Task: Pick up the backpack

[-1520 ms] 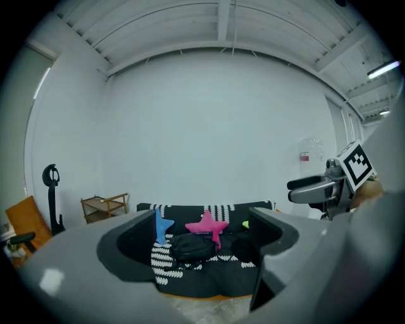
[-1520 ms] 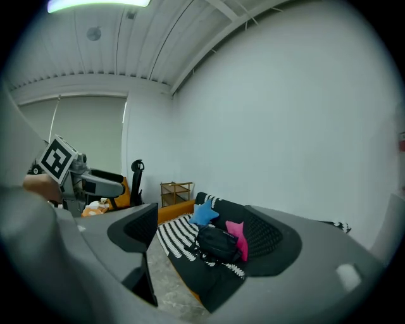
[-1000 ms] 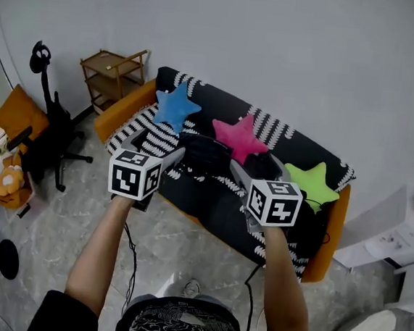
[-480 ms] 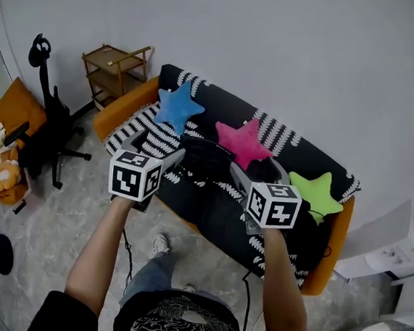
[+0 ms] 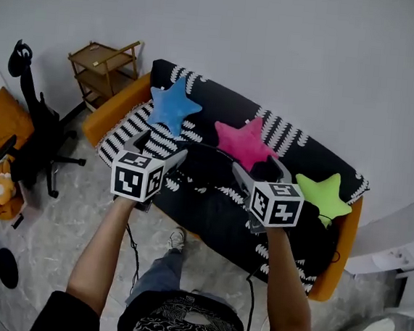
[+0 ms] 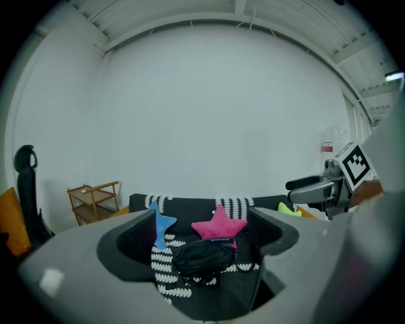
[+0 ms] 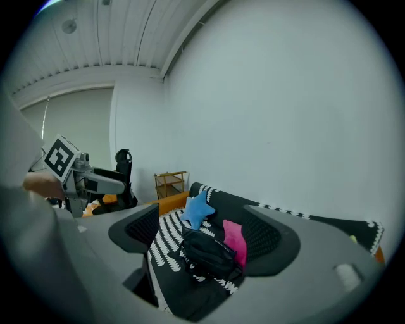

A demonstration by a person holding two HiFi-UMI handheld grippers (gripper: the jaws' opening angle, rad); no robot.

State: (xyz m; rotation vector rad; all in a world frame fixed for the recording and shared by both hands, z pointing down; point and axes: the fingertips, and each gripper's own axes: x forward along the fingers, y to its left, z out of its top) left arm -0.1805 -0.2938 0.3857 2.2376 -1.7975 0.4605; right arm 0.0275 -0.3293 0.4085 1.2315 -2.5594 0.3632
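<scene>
Against white wall (image 5: pixel 291 53), striped sofa (image 5: pixel 132 126) bearing backpack (image 6: pixel 204 256), wooden shelf (image 5: pixel 103 71) beside

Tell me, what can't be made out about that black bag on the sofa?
- Backpack, head view: largely hidden behind the left gripper and right gripper.
- Its straps, both gripper views: dark on the black sofa cover, too small to trace.
- Green star cushion, left gripper view: mostly behind a jaw.

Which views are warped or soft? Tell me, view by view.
Head view: flat, even light, wall edges bowed. Left gripper view: heavy fisheye with black corners, near jaws blurred, backpack fairly sharp. Right gripper view: same fisheye, ceiling lines curved.
</scene>
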